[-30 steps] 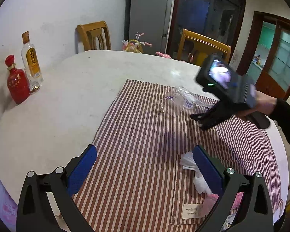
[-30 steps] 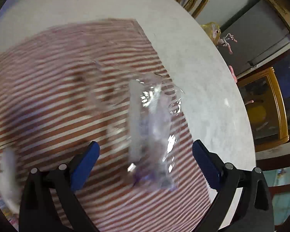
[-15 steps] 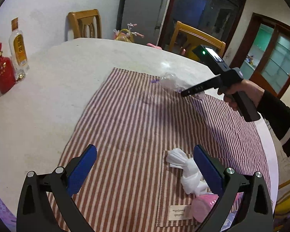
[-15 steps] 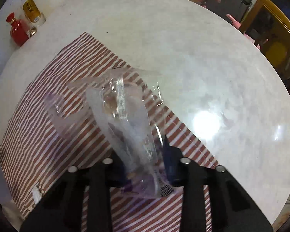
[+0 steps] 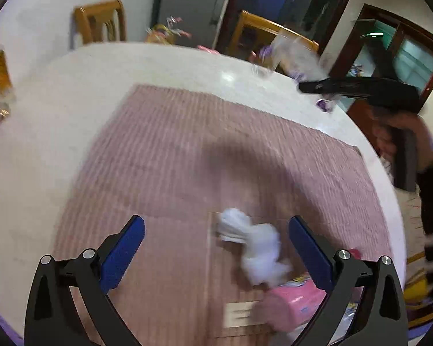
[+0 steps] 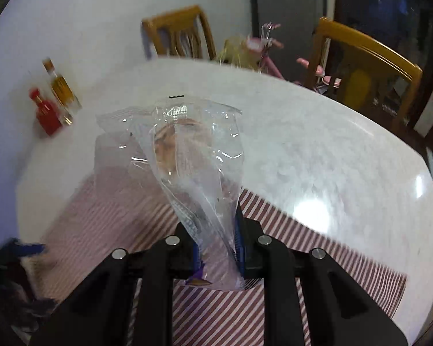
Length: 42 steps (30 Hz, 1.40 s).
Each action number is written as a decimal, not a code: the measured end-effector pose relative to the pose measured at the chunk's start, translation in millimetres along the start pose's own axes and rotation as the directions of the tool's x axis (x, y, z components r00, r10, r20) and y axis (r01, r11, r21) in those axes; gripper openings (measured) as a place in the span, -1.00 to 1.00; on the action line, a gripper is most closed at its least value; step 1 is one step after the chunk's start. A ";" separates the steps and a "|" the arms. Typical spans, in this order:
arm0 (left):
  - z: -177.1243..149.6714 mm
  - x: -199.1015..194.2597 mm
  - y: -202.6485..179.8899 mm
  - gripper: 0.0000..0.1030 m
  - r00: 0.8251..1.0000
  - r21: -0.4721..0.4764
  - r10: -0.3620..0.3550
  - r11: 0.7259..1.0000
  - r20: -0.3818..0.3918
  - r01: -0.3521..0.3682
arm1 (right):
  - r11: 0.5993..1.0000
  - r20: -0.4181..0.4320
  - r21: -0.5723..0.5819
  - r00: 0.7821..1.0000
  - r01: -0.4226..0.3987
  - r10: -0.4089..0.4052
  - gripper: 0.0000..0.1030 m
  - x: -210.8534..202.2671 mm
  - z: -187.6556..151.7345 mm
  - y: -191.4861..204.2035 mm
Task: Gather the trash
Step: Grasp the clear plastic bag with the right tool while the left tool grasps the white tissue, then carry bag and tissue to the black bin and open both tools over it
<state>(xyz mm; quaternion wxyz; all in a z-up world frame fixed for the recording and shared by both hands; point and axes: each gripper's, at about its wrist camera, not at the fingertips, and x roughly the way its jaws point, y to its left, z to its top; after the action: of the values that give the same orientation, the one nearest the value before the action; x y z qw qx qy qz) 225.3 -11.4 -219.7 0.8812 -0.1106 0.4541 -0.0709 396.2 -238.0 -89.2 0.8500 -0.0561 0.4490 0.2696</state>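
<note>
A clear plastic wrapper [image 6: 187,150] stands up between the blue pads of my right gripper [image 6: 215,230]. Its jaws are closing and pinch the wrapper's lower end. In the left wrist view the same wrapper [image 5: 294,57] hangs in the air above the table's far right edge, held by the right gripper [image 5: 311,86] in a person's hand. My left gripper [image 5: 215,225] is open and low over the striped cloth [image 5: 173,158]. A crumpled white tissue [image 5: 254,248] lies between its fingers, nearer the right one. A pink packet [image 5: 291,302] lies just behind the tissue.
The round white table [image 5: 72,86] carries a red bottle [image 6: 47,112] and a clear bottle of amber liquid [image 6: 62,92] at its left edge by the wall. Wooden chairs [image 6: 182,31] and a pink toy bicycle [image 6: 262,57] stand behind the table.
The right gripper shut on the clear wrapper, rolled upright and lifted it off the cloth to the far right. The left gripper moved in over the white tissue, which now sits between its fingers.
</note>
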 end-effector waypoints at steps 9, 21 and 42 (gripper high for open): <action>-7.0 68.7 -46.5 0.47 0.982 0.098 0.061 0.994 -0.177 -0.044 | 0.987 0.118 0.158 0.993 -0.035 0.016 -0.55 -95.6 -68.9 -18.5; 8.4 13.0 -43.6 -0.55 0.993 0.124 0.119 0.986 -0.020 -0.115 | 0.978 0.201 0.197 0.979 -0.072 0.031 -0.53 -121.0 -82.3 -1.9; -11.1 -138.3 -175.7 -0.55 0.958 0.414 -0.173 0.908 0.231 0.064 | 0.900 0.227 0.436 0.967 0.006 -0.116 -0.55 -200.0 -203.8 -0.7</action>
<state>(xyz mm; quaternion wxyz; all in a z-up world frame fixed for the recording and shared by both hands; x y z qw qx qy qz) 132.1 -151.3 -71.9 0.9312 0.0371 0.3016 -0.2014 156.9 -388.9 -50.9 0.8985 0.1534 0.3862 0.1415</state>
